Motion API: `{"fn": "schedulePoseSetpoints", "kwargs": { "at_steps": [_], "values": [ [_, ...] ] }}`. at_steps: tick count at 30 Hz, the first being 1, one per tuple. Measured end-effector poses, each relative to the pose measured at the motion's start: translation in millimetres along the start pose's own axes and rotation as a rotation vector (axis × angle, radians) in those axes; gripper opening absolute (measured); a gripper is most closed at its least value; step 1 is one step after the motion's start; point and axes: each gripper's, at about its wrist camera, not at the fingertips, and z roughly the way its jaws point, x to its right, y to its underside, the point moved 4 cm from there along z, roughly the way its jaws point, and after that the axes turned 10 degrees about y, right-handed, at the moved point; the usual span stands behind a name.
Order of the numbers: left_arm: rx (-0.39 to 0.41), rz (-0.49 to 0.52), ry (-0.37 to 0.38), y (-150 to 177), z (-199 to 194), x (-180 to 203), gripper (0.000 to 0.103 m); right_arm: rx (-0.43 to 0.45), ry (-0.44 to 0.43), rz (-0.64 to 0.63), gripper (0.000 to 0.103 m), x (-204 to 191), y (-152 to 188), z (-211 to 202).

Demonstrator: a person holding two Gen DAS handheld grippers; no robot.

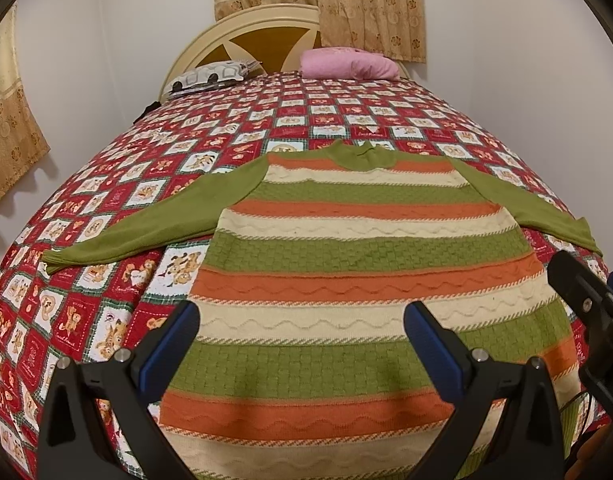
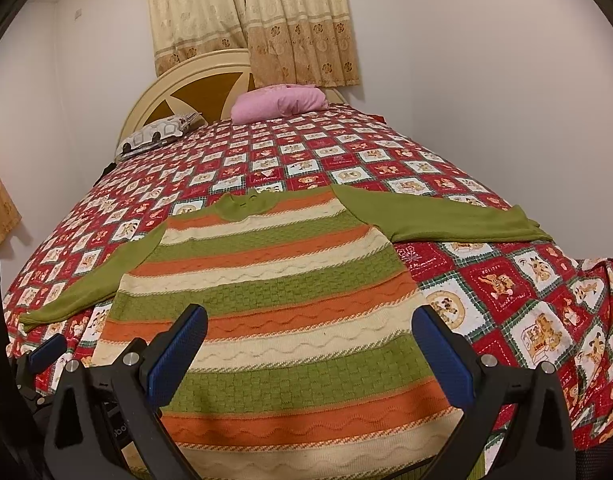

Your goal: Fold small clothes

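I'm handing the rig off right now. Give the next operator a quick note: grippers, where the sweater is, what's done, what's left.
Left gripper: open, empty, over the hem half of the sweater.
Right gripper: open, empty, over the same end, slightly to the right.
Striped sweater: lying flat on the patterned bedspread, collar toward the headboard, both green sleeves spread out, left sleeve, right sleeve.
Done: sweater is laid out flat.
Left: every fold; probably sleeves in first, then the body.

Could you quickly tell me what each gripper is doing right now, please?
Left gripper: open, holding nothing, above the striped sweater.
Right gripper: open, holding nothing.
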Motion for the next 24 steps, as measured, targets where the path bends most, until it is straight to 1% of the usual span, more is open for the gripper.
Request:
{"fn": "schedulePoseSetpoints", "kwargs": {
  "at_steps": [5, 13, 14, 21, 24],
  "values": [
    [-0.004, -0.001, 0.001, 2.0, 1.3, 0.9, 0.103, -0.005, 0.015, -0.007, 0.102, 1.6, 1.3, 3.8],
    [-0.018, -0.003, 0.006, 6.4, 7.3, 1.6, 0.103, -0.018, 0.016, -0.02, 0.102, 0.4, 3.2, 10.1],
    [-0.022, -0.005, 0.01, 2.0, 9.2, -6.0, 0.103, -0.021, 0.021, -0.027, 0.102, -0.2, 3.2, 12.3],
    [-0.028, -0.005, 0.003, -1.5, 23.1, -19.6, 0.103, -0.056, 0.118, -0.063, 0.102, 11.5, -0.5, 39.5],
    [-0.019, -0.016, -0.015, -5.2, 29.9, -28.5, 0.103, -0.068, 0.147, -0.066, 0.102, 19.3, -2.0, 49.1]
  ]
}}
